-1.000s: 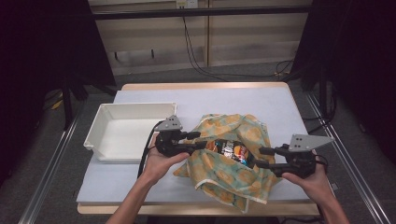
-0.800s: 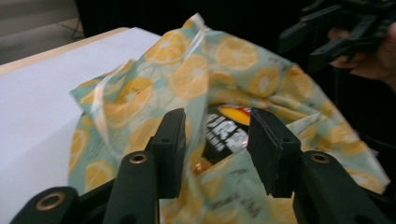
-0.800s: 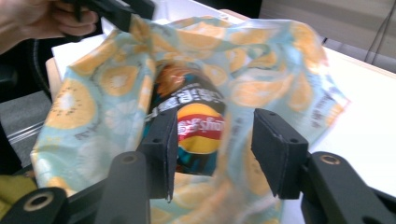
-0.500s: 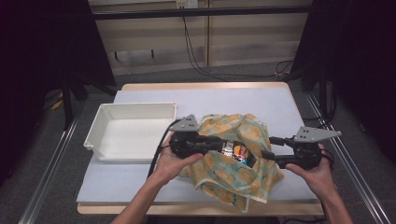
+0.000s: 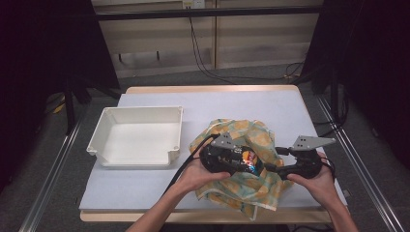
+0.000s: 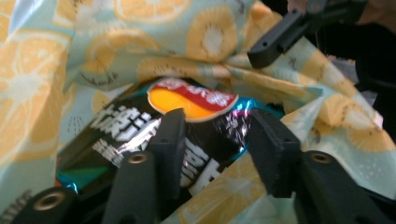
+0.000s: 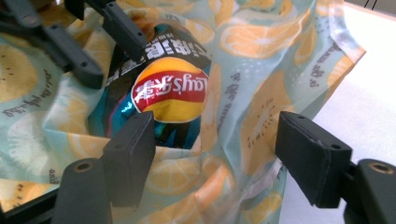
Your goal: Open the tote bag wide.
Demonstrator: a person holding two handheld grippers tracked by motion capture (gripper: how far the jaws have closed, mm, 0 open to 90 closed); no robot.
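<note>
A cloth bag (image 5: 251, 186) printed with orange slices lies on the table's right half. A black chip bag (image 6: 140, 135) with a red and yellow logo sits in its mouth. My left gripper (image 6: 219, 140) reaches in from the left. Its jaws have just been opening and stand open astride the chip bag's top, not pressing it. My right gripper (image 7: 219, 158) comes from the right. Its jaws have also just been opening and stand wide apart over the cloth bag's rim (image 7: 187, 182), with the chip bag (image 7: 168, 88) beyond. In the high view the two grippers face each other over the chip bag (image 5: 248, 158).
An empty white tray (image 5: 96, 140) stands on the left of the white table (image 5: 232, 104). The left gripper's cable (image 5: 186, 162) trails toward the front edge. The cloth bag's lower corner hangs at the table's front edge.
The left hand has moved right, further over the cloth bag toward the chip bag. The right gripper's jaws stand wider than before. The right hand has hardly shifted.
</note>
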